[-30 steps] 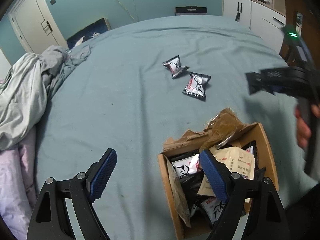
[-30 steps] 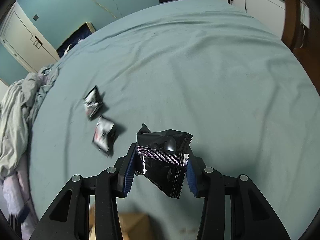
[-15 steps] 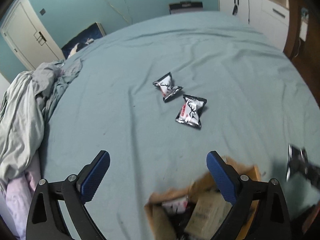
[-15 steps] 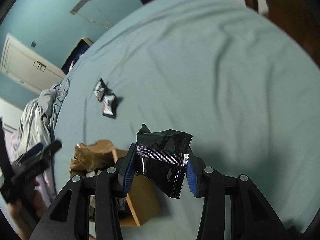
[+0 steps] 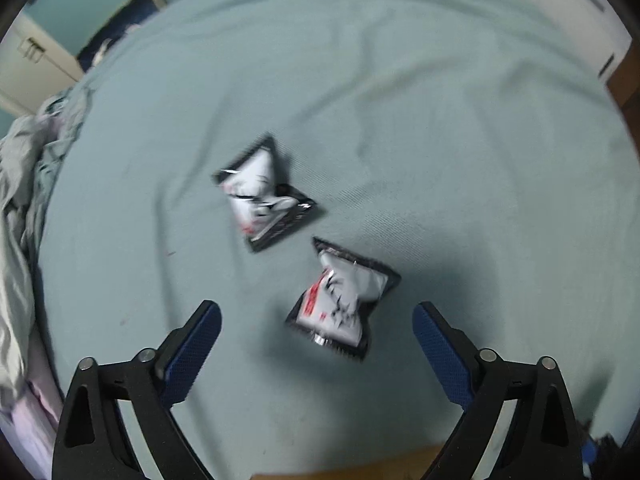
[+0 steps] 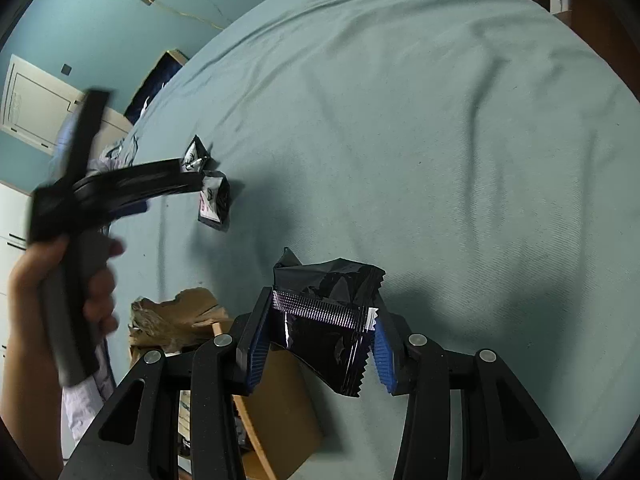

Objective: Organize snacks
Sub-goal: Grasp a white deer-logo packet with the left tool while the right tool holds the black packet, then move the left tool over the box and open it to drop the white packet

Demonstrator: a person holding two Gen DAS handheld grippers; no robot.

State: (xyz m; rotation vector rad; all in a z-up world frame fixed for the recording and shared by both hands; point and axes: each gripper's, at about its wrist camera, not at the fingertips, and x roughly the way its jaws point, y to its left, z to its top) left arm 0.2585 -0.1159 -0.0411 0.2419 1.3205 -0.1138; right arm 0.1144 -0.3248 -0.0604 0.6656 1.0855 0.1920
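Two black-and-white snack packets lie on the teal bed. The nearer packet (image 5: 340, 304) lies below and between the blue pads of my left gripper (image 5: 316, 308), whose jaws are closing but do not touch it. The farther packet (image 5: 260, 196) lies just beyond. My right gripper (image 6: 320, 320) is shut on a black snack packet (image 6: 332, 332), held above the bed beside an open cardboard box (image 6: 288, 408) of snacks. The right wrist view also shows a hand (image 6: 40, 280) holding the left gripper (image 6: 188, 174) over the two packets (image 6: 214, 200).
The teal sheet (image 5: 440, 120) covers the whole bed. Crumpled grey bedding (image 5: 20, 200) is heaped at its left edge. The box's torn flap (image 6: 176, 316) sticks up. White cabinets (image 5: 580, 0) stand beyond the far right; a white door (image 6: 36, 100) at far left.
My left gripper has left the box and swung forward and down over the two packets, now large in its view. My right gripper carried the black packet toward the box.
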